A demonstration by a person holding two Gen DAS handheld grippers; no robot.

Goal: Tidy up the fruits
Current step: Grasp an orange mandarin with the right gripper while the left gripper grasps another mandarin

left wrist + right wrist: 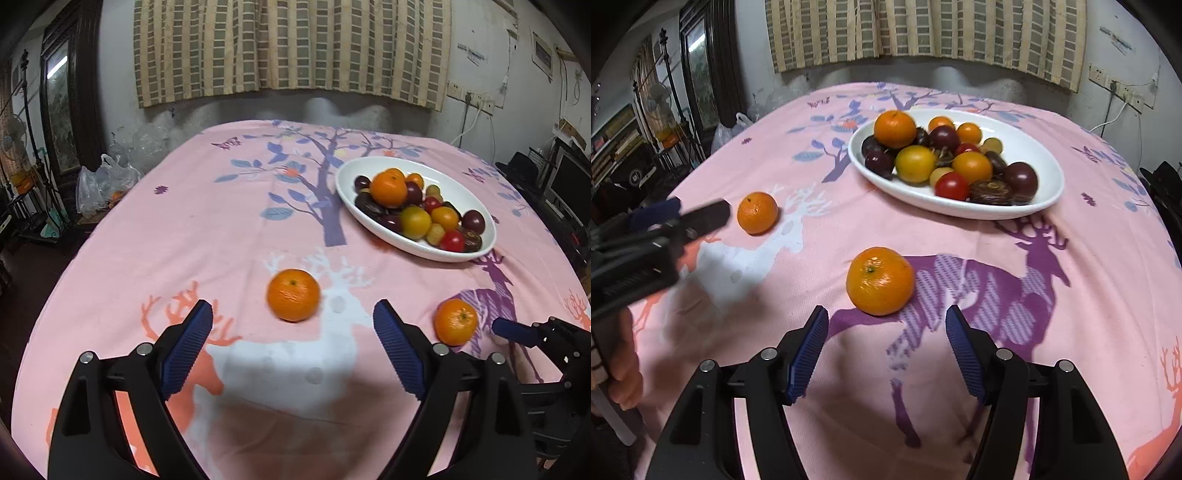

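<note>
On the desk (pixel 221 221), two loose oranges lie apart from the white dish (pixel 1027 147) of mixed fruit.
Left tool (pixel 293 314) stands wide and empty before one orange (pixel 293 294); right tool (pixel 886 321), moderately open and empty, faces the other orange (pixel 880 280), probably lined up for grasping. A pink deer-print cloth (pixel 1071 314) covers the surface; checked curtains (pixel 295 44) hang behind.

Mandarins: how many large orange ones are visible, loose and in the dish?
3. One mandarin lies on the cloth before the left gripper, one before the right gripper, one atop the pile in the white dish. More may be buried.
</note>
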